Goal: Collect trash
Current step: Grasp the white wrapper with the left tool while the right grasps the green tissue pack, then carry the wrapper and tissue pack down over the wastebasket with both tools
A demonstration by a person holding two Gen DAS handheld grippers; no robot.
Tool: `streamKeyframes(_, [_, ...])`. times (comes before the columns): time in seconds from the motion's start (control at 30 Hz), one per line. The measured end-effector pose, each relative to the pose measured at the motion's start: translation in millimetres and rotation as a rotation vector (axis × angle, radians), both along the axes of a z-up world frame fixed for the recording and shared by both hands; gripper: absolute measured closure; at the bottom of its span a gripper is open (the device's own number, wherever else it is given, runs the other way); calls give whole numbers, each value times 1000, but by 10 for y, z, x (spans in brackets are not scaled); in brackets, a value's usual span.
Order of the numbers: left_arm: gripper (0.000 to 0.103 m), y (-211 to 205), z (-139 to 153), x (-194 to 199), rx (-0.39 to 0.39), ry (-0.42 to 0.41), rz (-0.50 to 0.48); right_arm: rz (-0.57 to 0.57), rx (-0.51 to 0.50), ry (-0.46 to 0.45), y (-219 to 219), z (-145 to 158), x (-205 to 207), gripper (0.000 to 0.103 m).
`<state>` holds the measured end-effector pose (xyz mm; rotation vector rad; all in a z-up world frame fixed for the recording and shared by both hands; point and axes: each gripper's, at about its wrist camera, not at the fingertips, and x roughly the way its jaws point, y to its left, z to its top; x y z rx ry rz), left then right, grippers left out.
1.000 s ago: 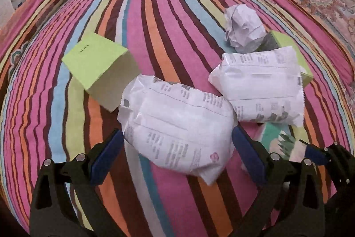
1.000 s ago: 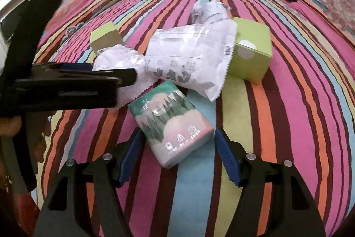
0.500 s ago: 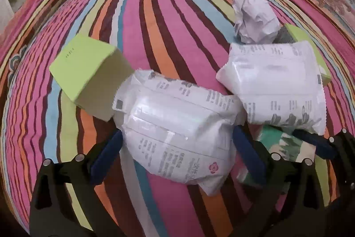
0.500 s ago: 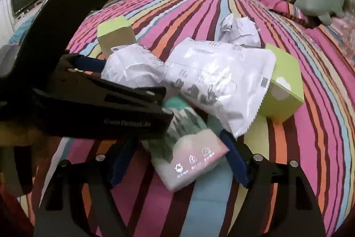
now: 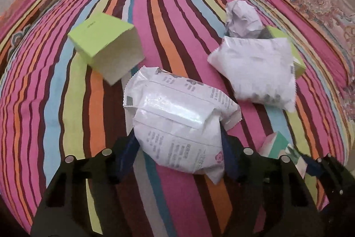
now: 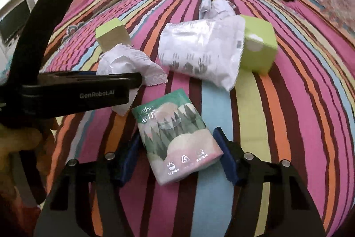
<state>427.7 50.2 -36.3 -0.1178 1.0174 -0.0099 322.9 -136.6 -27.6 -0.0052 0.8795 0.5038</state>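
Two grippers, each closing on its own piece of trash on the striped bed.

The left gripper has just been closing, and its blue pads now pinch the white printed wrapper, which lies straight ahead with its long axis pointing away. The right gripper has also been closing around the green tissue pack; the pads look pressed on both sides. The second white bag and the green boxes lie further away, nearer to the right hand.
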Motion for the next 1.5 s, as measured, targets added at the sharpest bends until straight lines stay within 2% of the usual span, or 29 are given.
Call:
streamKeyframes(0.4, [40, 151, 114, -894, -68, -37, 41, -87, 132, 50, -344, 101, -409, 42])
streamKeyframes(0.7, [40, 51, 377, -1515, -86, -101, 7, -95, 153, 37, -422, 233, -770, 42])
streamKeyframes(1.07, [40, 40, 472, -2271, -108, -129, -6, -87, 203, 34, -485, 330, -1309, 42])
streamKeyframes(1.27, [40, 31, 450, -2700, -108, -125, -26, -56, 204, 28, -444, 363, -1626, 42])
streamKeyframes(1.5, [40, -18, 283, -3147, -106, -79, -39, -37, 187, 40, -425, 320, -1919, 42])
